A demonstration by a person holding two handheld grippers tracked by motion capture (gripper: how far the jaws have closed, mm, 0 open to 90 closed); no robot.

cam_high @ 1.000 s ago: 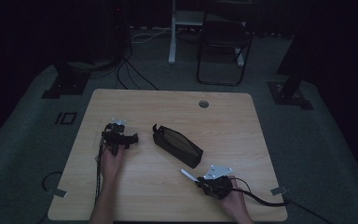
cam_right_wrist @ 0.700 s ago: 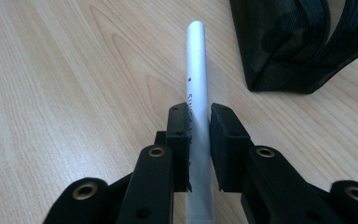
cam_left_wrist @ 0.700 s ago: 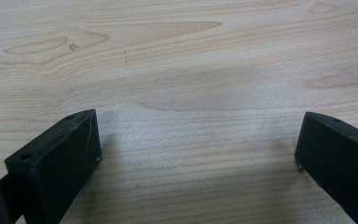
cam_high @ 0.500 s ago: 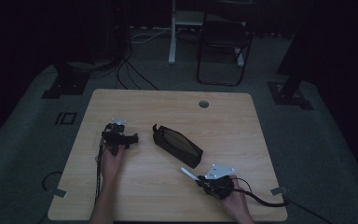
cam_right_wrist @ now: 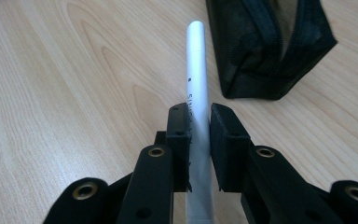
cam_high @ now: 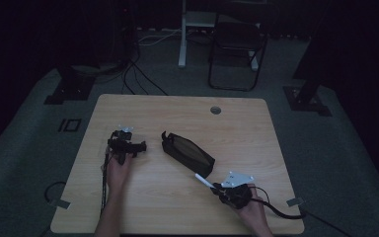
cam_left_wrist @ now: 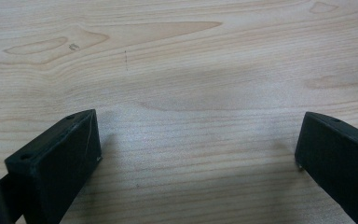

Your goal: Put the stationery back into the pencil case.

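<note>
Table (cam_high: 143, 108): light wood, little on it besides our gear.

Black mesh pencil case (cam_high: 187, 153) lies mid-table, angled from far-left to near-right. In the right gripper view its zipper looks unzipped at the near end, though we can't tell how wide the mouth gapes. Soft-sided, so we expect it to shift if nudged.

Progress, as we judge it: pick is done, insert is left. We have the pen, it's not in the case yet.

Right gripper (cam_high: 216, 186) sits near-right, jaws pinched on the white pen (cam_right_wrist: 196, 88) around mid-barrel. Pen is slim, white-silver, with small dark print along the barrel; it points forward past the jaws towards the case's near end, tip close to it but apart.

Left gripper (cam_high: 139, 146) rests left of the case, jaws spread wide over bare wood, nothing between them. We'd guess it's there to steady or open the case mouth for the drop-in.
</note>
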